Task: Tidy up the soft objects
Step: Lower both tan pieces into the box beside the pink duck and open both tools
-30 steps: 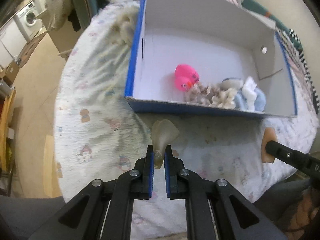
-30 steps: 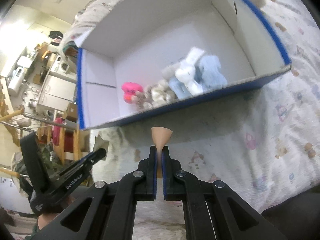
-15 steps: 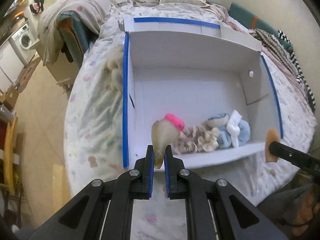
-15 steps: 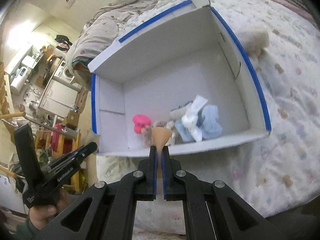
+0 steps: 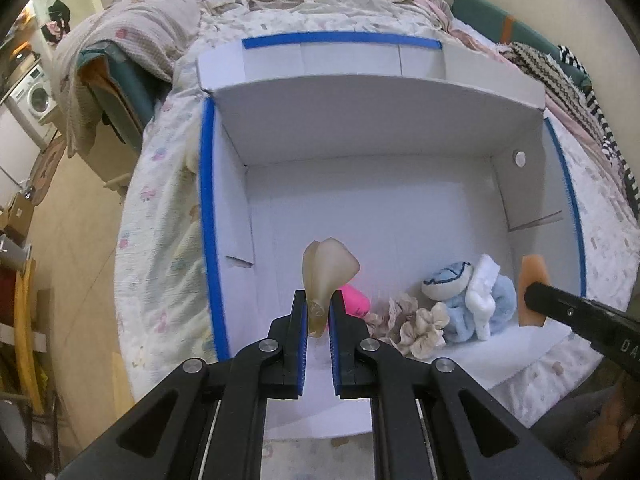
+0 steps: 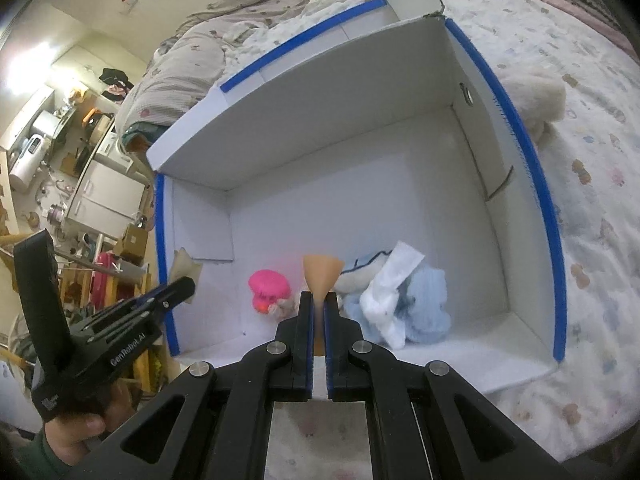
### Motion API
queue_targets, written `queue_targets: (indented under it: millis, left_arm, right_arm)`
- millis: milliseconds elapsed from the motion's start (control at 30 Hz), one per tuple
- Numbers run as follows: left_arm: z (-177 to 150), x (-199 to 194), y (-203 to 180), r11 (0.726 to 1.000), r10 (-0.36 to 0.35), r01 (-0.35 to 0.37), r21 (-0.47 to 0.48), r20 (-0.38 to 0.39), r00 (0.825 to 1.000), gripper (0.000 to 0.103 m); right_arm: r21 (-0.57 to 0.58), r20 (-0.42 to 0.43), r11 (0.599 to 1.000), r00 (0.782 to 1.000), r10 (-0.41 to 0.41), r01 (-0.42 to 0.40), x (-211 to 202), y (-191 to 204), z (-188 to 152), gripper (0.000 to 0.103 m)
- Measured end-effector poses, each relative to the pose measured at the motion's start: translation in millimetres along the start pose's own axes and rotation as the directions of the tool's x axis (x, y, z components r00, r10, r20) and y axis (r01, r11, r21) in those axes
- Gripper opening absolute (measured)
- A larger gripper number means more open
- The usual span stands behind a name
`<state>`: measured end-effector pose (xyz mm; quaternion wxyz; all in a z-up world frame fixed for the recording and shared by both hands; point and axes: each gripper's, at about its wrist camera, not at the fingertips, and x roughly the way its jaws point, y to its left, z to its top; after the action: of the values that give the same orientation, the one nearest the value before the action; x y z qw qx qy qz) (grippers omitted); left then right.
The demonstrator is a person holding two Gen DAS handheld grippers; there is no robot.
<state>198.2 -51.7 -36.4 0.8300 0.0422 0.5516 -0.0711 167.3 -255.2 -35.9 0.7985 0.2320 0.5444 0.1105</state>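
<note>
A translucent beige soft piece (image 5: 326, 276) is clamped in the left claw (image 5: 318, 316), held over the near left part of the white box (image 5: 360, 120). An orange soft piece (image 6: 322, 274) is pinched in the right claw (image 6: 316, 316), likewise above the box's near side. On the box floor a pink toy (image 6: 269, 289), a cream ruffled item (image 5: 416, 322) and a light-blue plush (image 5: 476, 300) are grouped together. The box is set on a patterned bed (image 5: 160, 200).
</note>
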Motion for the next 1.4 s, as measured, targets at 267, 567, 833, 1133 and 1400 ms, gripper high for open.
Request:
queue_targets:
  millis: [267, 567, 833, 1133, 1400]
  left_arm:
    - [-0.7, 29.8, -4.6, 1.0, 0.009, -0.01, -0.006, -0.043, 0.999, 0.01]
    - [-4.8, 46.4, -4.5, 0.999, 0.024, -0.025, -0.025, -0.059, 0.998, 0.018]
    - [-4.1, 45.8, -5.2, 0.999, 0.016, -0.018, -0.037, -0.041, 0.999, 0.034]
    - [-3.8, 32.5, 1.3, 0.998, 0.027, -0.026, -0.06, 0.016, 1.0, 0.067]
    - [-8.6, 13.5, 8.7, 0.994, 0.008, 0.002, -0.114, 0.083, 0.997, 0.067]
  right_arm:
    - [0.003, 0.0, 1.0, 1.0, -0.002, 0.002, 23.5, -12.8, 11.8, 0.006]
    - [0.003, -0.005, 1.0, 1.0, -0.03, 0.03, 40.5, -19.3, 10.5, 0.006]
    - [0.002, 0.017, 0.999, 0.999, -0.044, 0.044, 40.7, -21.5, 5.7, 0.015]
    - [0.008, 0.072, 0.999, 0.996, -0.045, 0.045, 29.5, -22.3, 9.2, 0.077]
    - [-0.042, 0.119, 0.996, 0.99, -0.076, 0.081, 19.7, -12.5, 6.8, 0.102]
